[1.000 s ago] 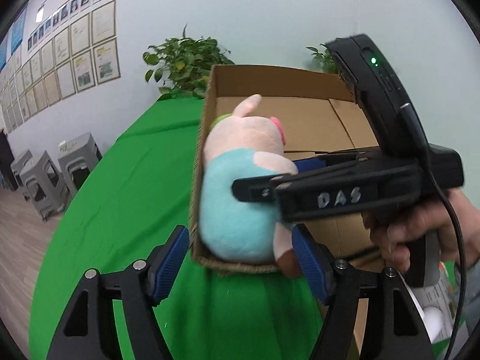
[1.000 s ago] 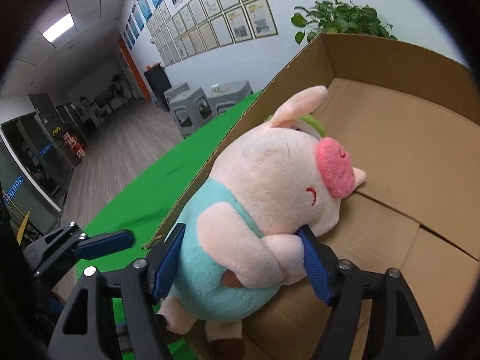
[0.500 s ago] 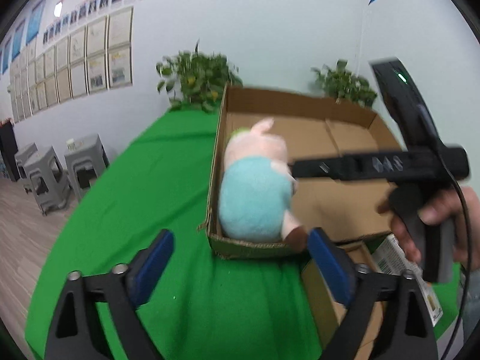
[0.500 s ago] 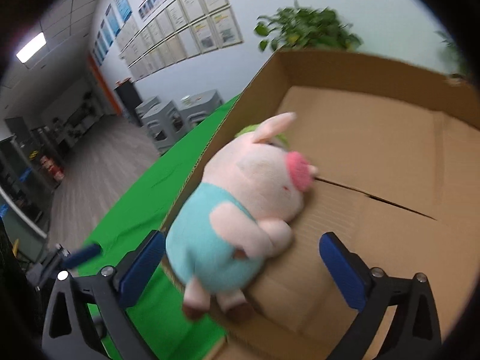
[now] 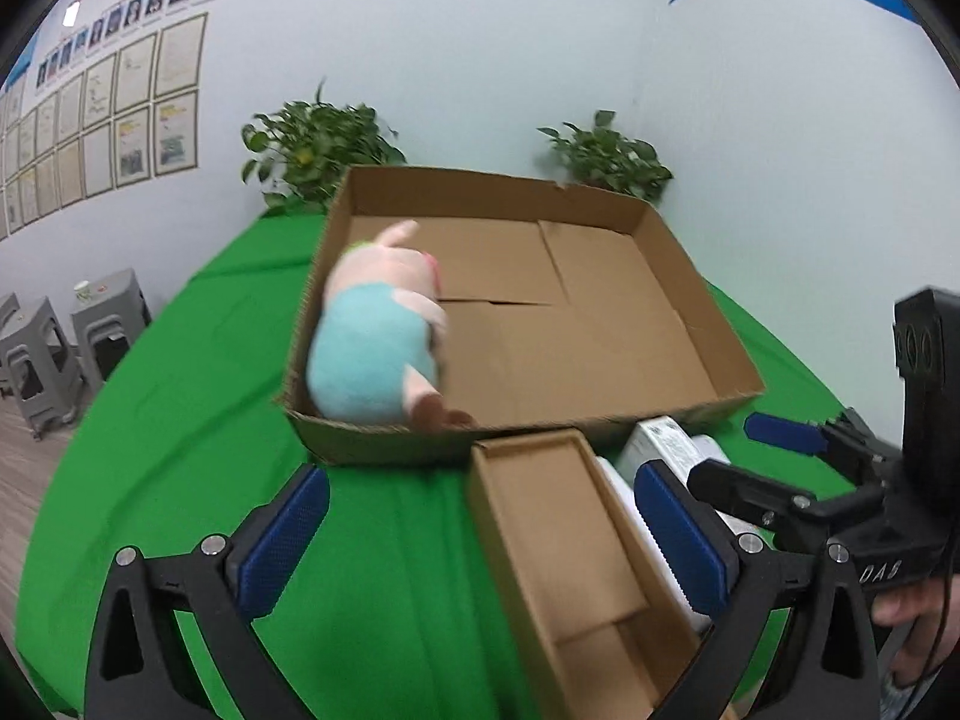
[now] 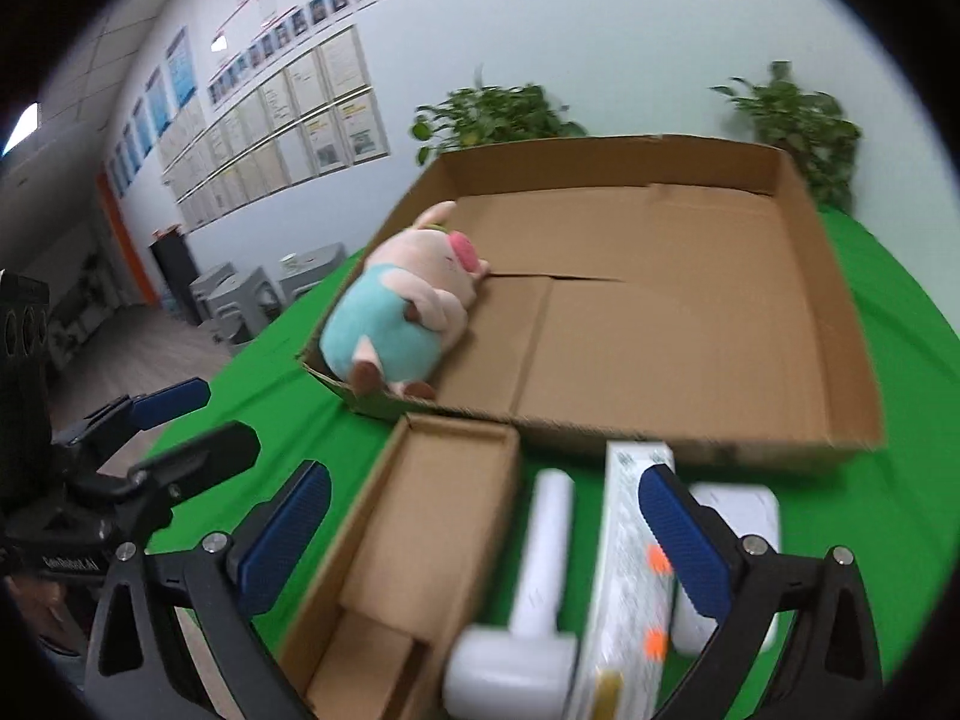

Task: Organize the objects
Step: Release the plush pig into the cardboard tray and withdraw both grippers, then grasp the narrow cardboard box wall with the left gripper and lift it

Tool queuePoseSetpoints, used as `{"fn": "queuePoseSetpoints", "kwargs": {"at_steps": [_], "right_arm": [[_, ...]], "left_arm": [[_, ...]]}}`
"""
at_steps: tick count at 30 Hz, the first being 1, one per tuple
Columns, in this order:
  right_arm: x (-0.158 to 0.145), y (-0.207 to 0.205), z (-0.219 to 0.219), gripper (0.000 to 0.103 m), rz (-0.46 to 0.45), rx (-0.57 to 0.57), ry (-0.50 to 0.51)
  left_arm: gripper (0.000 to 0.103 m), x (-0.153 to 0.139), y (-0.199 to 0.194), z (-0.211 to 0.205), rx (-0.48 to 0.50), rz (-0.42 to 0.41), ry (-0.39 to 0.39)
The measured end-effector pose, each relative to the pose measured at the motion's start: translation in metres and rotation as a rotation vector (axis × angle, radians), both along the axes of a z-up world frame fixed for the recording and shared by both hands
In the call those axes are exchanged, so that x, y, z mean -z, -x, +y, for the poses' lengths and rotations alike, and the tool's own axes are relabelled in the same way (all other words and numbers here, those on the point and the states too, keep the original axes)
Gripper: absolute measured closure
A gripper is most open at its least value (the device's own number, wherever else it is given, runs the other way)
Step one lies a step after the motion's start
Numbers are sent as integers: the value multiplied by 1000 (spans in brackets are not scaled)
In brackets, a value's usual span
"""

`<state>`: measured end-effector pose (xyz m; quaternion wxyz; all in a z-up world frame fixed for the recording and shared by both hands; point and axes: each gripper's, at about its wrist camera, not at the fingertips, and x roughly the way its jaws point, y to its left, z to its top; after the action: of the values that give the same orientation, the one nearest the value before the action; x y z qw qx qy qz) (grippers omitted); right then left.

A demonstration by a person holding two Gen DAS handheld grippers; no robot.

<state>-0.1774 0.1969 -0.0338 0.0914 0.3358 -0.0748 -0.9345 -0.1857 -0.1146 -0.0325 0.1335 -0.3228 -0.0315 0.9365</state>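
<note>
Nearest the right tool (image 6: pixel 483 531), its blue pads (image 6: pixel 684 540) standing wide apart and holding nothing, three pale things are lying on the green bench (image 6: pixel 888 360): a white handled item (image 6: pixel 528 606), a long printed carton (image 6: pixel 630 576) and a white flat pack (image 6: pixel 744 510) half hidden behind the right pad. The carton is running its long axis near to far, almost in line with this tool's reach, so a grasp would probably be closing across its narrow width. The left tool (image 5: pixel 480 528), likewise spread open and empty, is hovering over the small open box (image 5: pixel 552 552), which is sitting just left of those items; the right tool is looking the nearer of the two to them. Farther off, the wide cardboard tray (image 6: pixel 852 324) is touching the small box's far end, and the plush pig (image 6: pixel 408 312) is lying on its side in the tray's near left corner, already stowed by the look of it
</note>
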Motion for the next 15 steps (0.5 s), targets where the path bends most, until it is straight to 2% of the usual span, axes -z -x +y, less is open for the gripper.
{"fn": "queuePoseSetpoints", "kwargs": {"at_steps": [11, 15], "right_arm": [[18, -40, 1, 2, 8, 16, -42], [35, -53, -3, 16, -38, -52, -6]], "left_arm": [[3, 14, -45, 28, 31, -21, -52], [8, 36, -46, 28, 42, -89, -78]]}}
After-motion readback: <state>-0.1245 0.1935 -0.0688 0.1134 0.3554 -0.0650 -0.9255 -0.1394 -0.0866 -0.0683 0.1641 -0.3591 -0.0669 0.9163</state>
